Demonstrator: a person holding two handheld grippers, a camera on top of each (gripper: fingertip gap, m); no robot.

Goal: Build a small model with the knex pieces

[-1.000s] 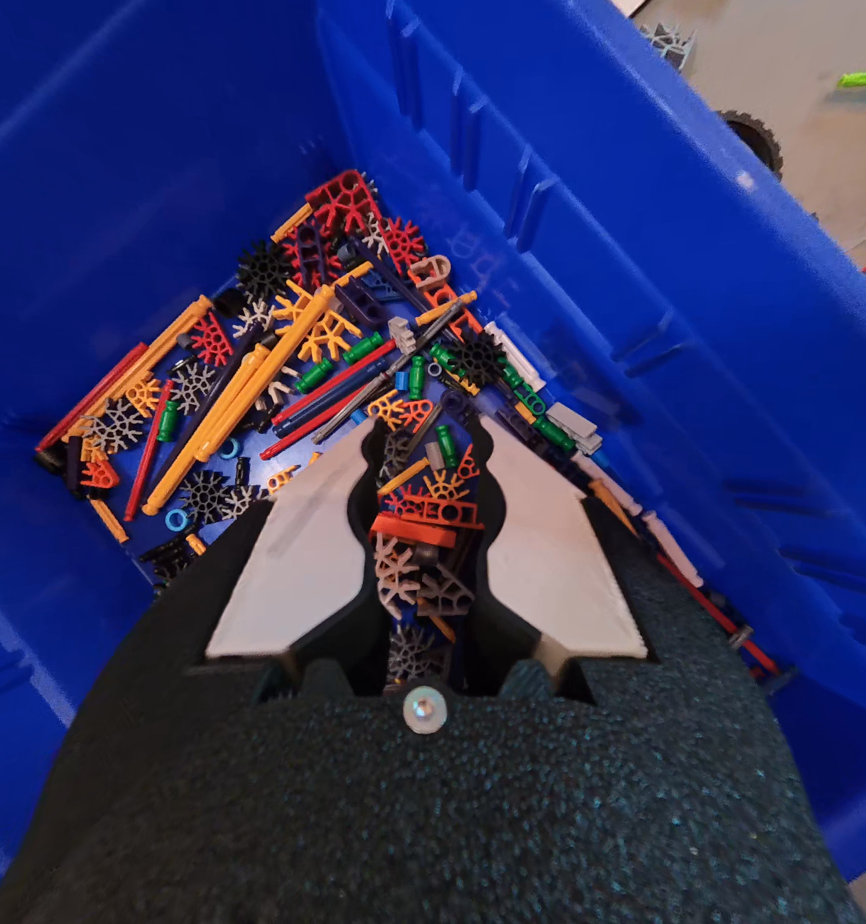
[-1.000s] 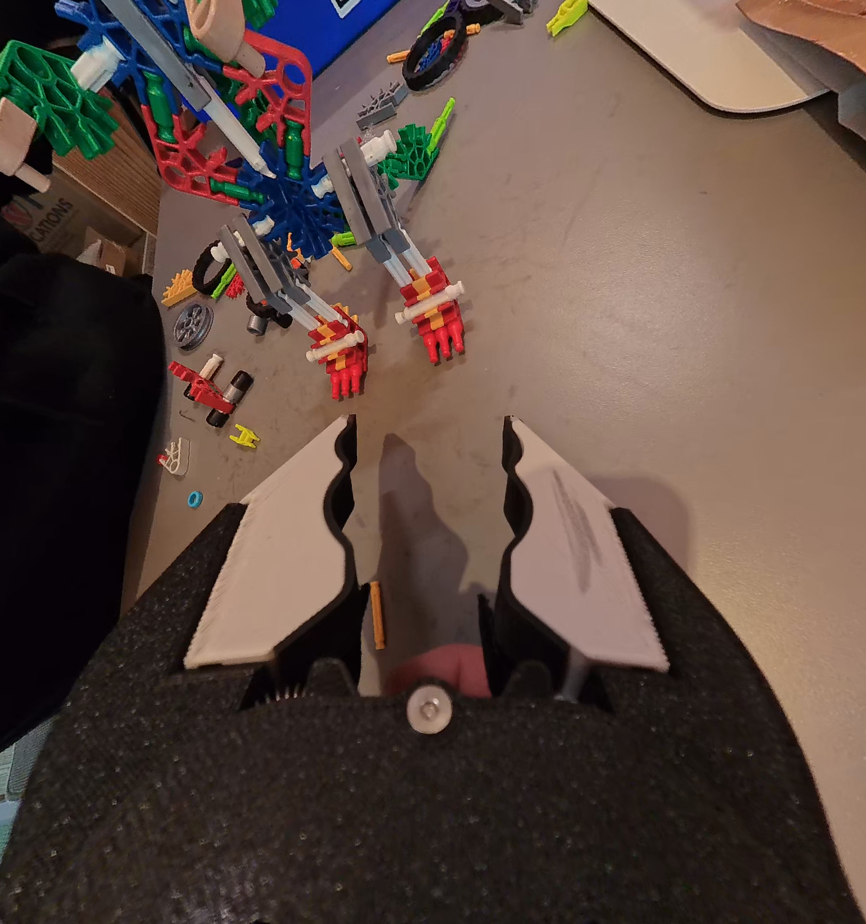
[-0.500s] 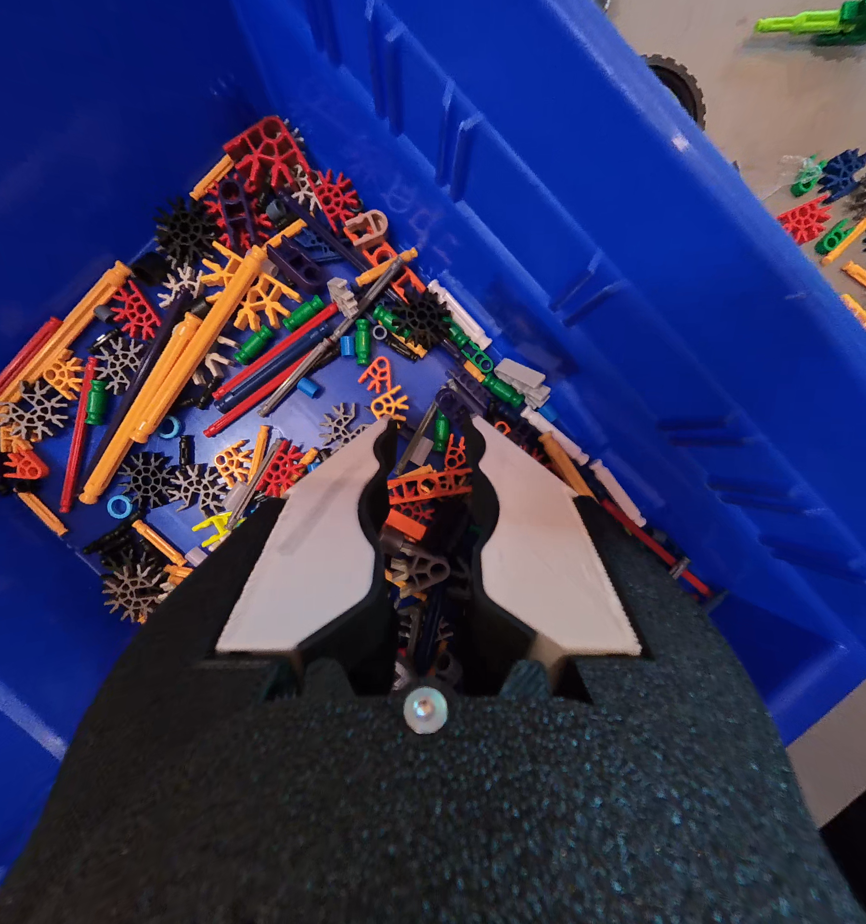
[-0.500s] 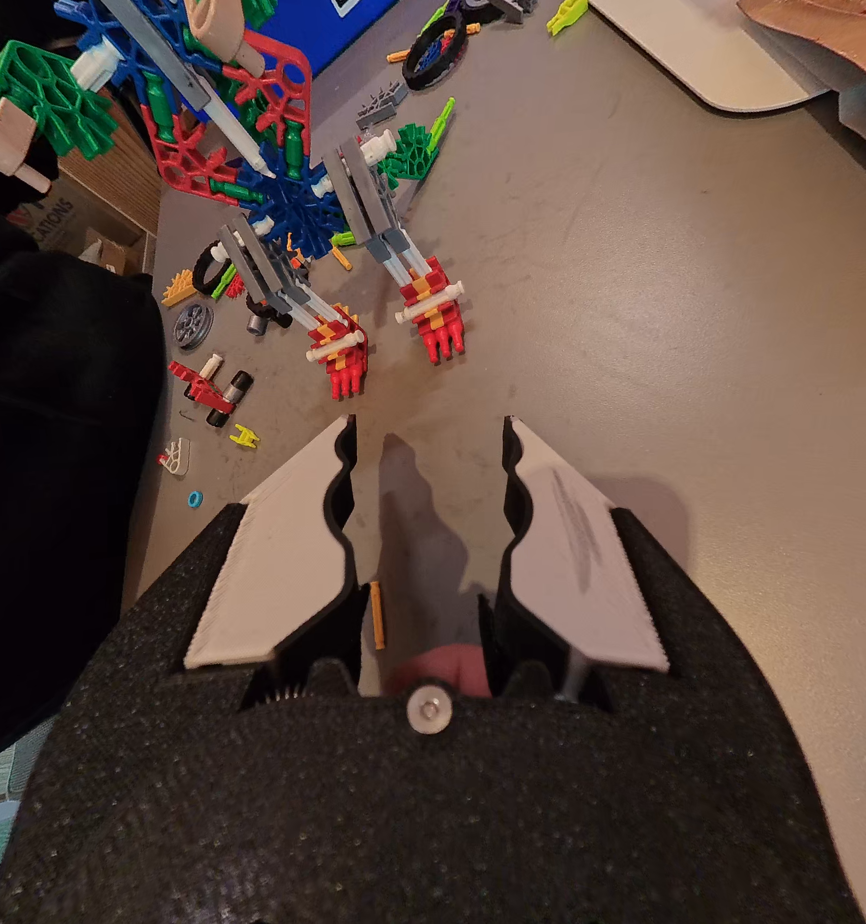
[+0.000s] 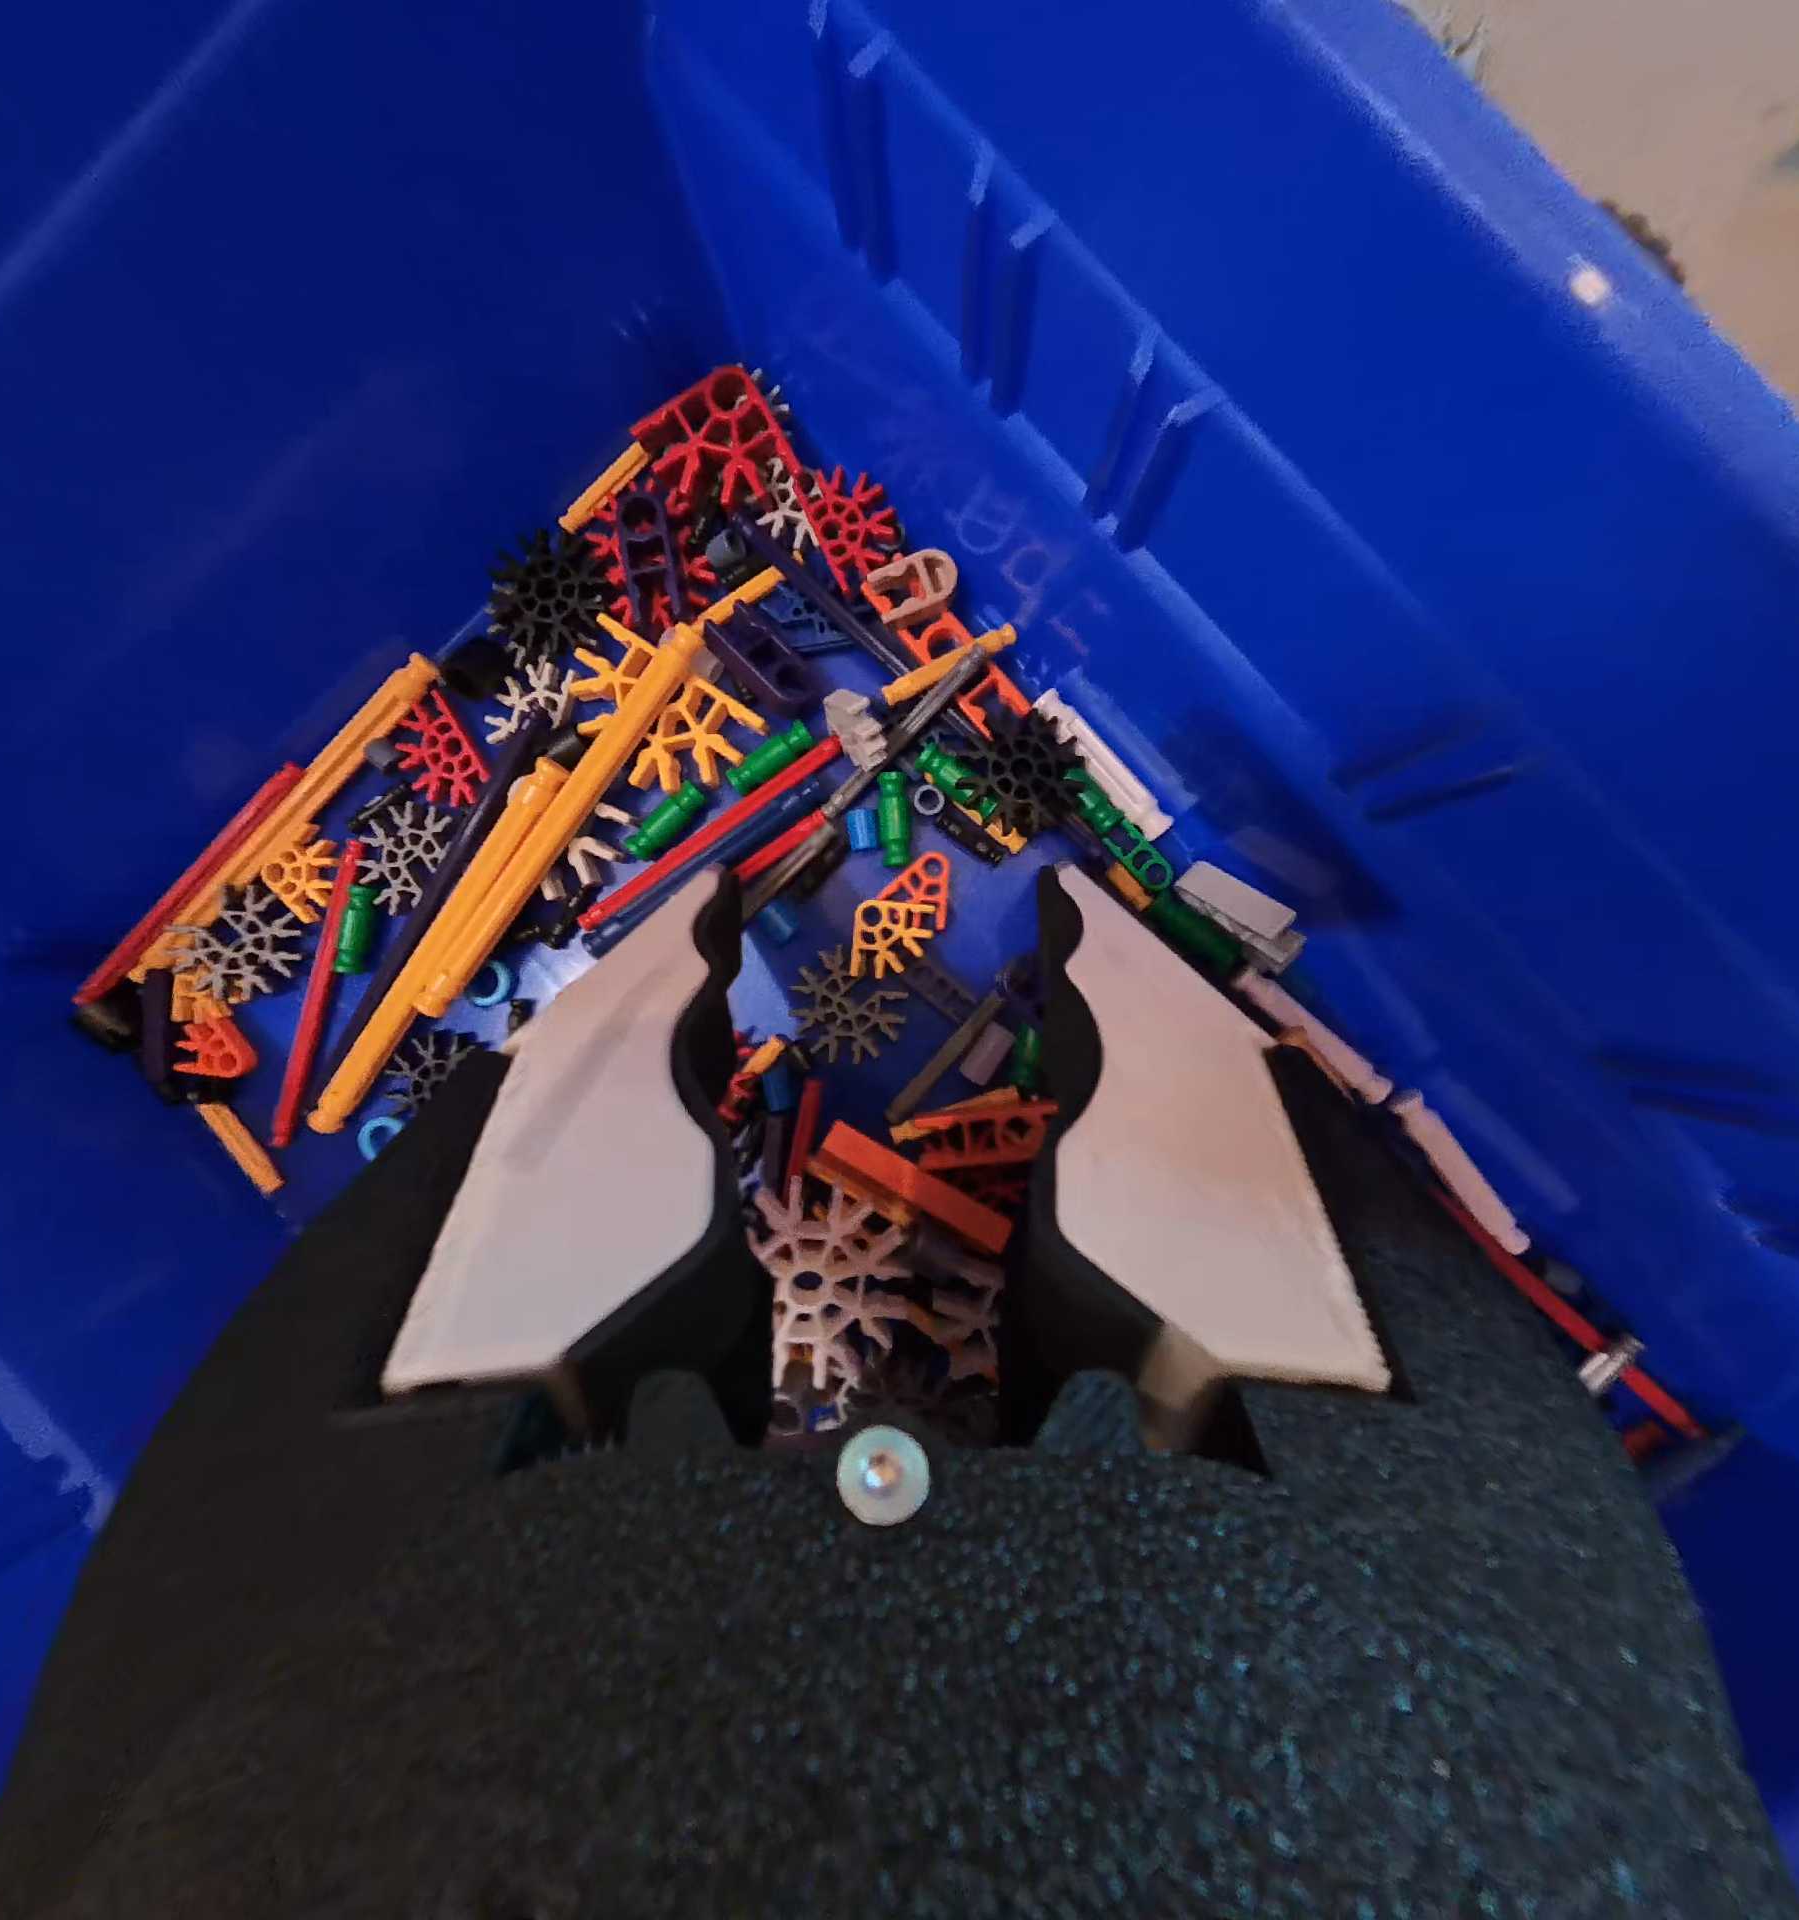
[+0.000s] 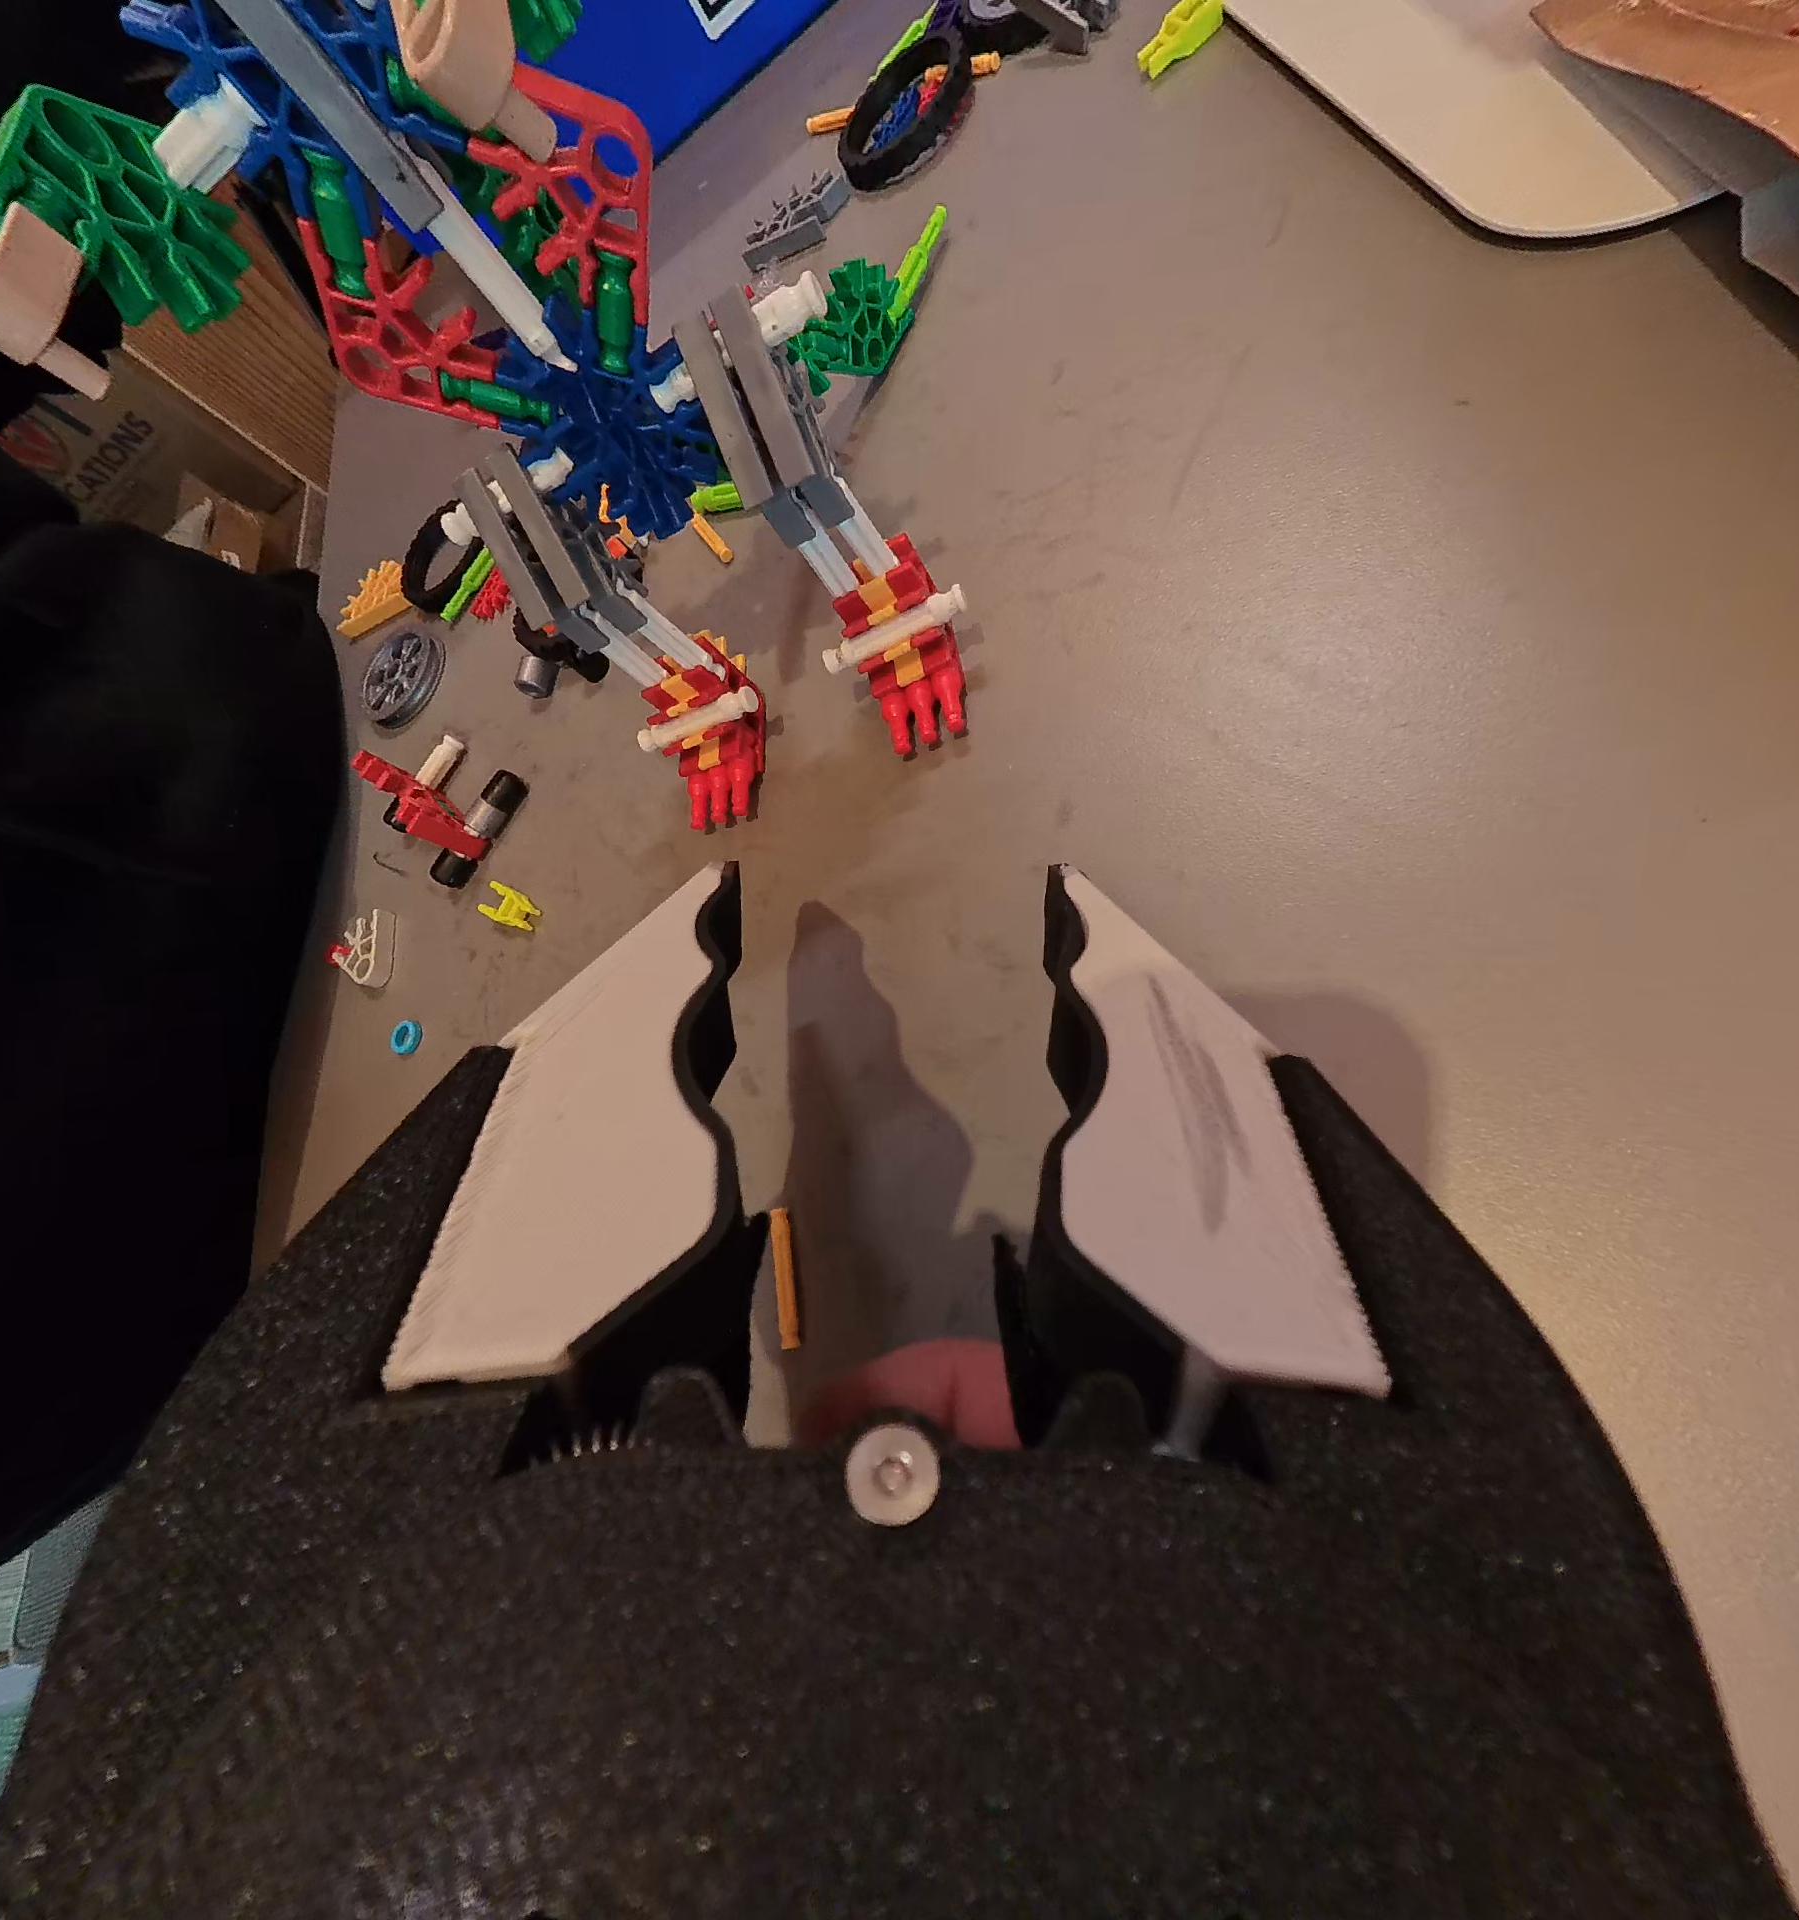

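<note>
Bin (image 5: pixel 1238 436), blue plastic with ribbed walls, fills the left wrist view. The left tool (image 5: pixel 884 894) reaches down into it with its two fingers spread apart and nothing clamped between them. Loose construction-toy pieces cover the bin floor. Directly between the fingers lie an orange flat piece (image 5: pixel 910 1184) and a pale snowflake connector (image 5: pixel 838 1283); contact with the fingers cannot be judged. Ahead and to the left of the tool lie long yellow rods (image 5: pixel 521 883). Just ahead of the fingertips sits an orange fan connector (image 5: pixel 905 914). A black gear (image 5: pixel 1020 769) lies ahead to the right, near the bin wall.

Only the right wrist view shows the grey counter (image 6: pixel 1342 675). The right tool (image 6: pixel 893 878) hangs over it with fingers spread apart and empty. A short orange rod (image 6: pixel 784 1294) lies on the counter beside the inner edge of its left finger. Ahead of the tool stands a built figure (image 6: pixel 604 416) of blue, red and green connectors, its two red feet (image 6: pixel 916 665) near the fingertips. To the left of the tool are a grey wheel (image 6: pixel 403 677), a small red assembly (image 6: pixel 438 800) and a blue ring (image 6: pixel 407 1036).
</note>
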